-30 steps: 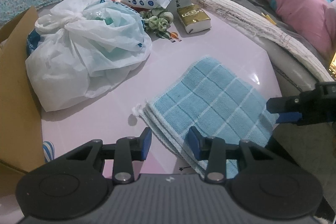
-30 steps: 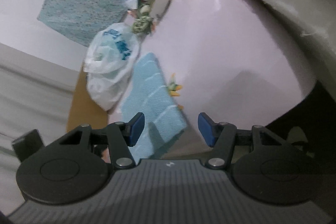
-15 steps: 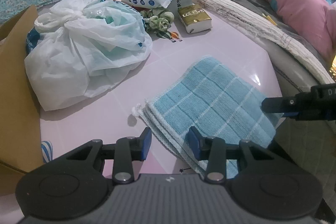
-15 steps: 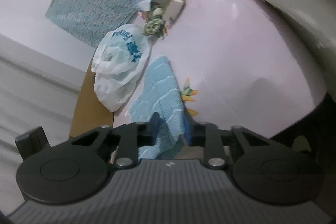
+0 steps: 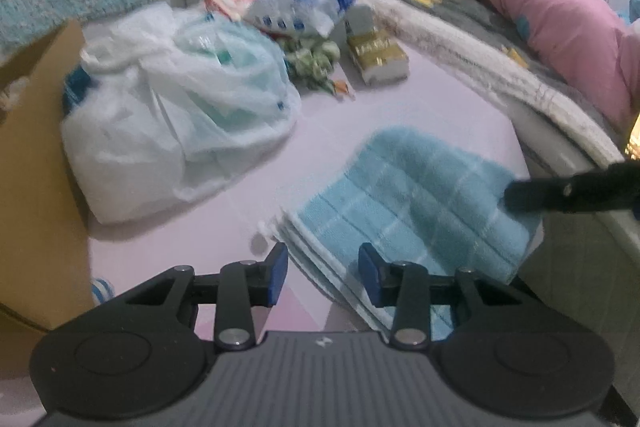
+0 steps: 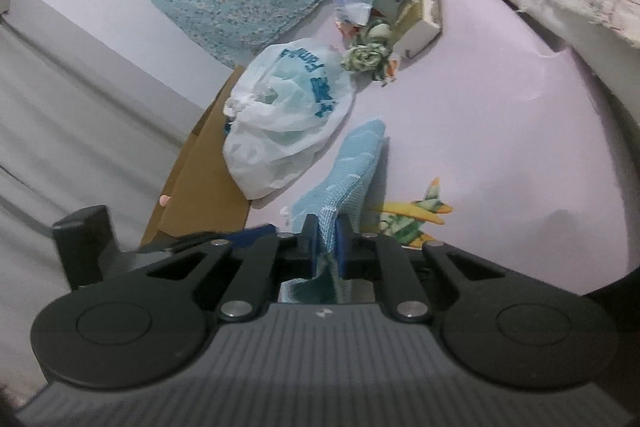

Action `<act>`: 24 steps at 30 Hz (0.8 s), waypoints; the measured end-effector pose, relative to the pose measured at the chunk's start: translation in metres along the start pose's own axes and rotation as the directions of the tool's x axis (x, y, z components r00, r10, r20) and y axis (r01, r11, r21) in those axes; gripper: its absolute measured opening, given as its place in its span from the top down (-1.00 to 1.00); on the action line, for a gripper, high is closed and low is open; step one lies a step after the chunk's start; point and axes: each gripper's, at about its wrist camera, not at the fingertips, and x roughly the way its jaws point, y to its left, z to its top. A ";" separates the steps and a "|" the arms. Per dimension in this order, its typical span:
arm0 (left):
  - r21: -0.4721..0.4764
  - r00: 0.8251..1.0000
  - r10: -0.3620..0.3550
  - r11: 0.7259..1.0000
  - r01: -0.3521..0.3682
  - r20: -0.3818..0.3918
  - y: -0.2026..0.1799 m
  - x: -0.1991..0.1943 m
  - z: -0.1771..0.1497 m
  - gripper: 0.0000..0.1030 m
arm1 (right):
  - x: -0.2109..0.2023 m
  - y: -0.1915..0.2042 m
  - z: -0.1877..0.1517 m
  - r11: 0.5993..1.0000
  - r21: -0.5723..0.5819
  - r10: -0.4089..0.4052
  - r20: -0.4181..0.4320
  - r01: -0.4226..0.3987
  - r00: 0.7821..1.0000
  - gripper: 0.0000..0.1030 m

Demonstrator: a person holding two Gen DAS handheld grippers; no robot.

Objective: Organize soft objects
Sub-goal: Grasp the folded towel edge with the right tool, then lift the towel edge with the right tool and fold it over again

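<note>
The right gripper (image 6: 327, 241) has clenched its fingers on the blue towel's (image 5: 412, 195) corner at the pink tabletop (image 5: 352, 115) edge, the left gripper (image 5: 322, 273) hovers released, sorting barely begun.

Right gripper (image 6: 327, 241) fingers pinched together; left gripper (image 5: 322, 274) fingers apart.

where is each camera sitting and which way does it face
Left wrist: on the left gripper, angled down over the pink table; its open blue fingers straddle the blue towel edge; the right gripper enters from the right.
Right wrist: on the right gripper, rolled sideways, looking across the table; its jaws have just closed onto the towel's corner.
Shared: towel, white plastic bag, table, and the left gripper, seen low left in the right view.
</note>
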 end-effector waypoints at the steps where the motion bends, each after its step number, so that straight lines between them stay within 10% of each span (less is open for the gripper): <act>1: 0.006 1.000 -0.002 1.000 0.002 0.021 0.000 -0.005 0.002 0.22 | 0.000 -0.002 -0.001 1.000 0.007 -0.004 0.001 0.004 1.000 0.85; 15: 0.218 0.998 -0.054 0.974 0.061 -0.035 -0.048 0.027 0.015 0.09 | -0.001 -0.048 -0.013 0.974 0.211 0.080 0.028 -0.084 0.996 0.78; 24: 0.216 0.998 -0.053 0.975 0.060 -0.036 -0.048 0.029 0.016 0.05 | 0.008 -0.048 -0.010 0.968 0.225 0.108 0.016 -0.109 0.994 0.16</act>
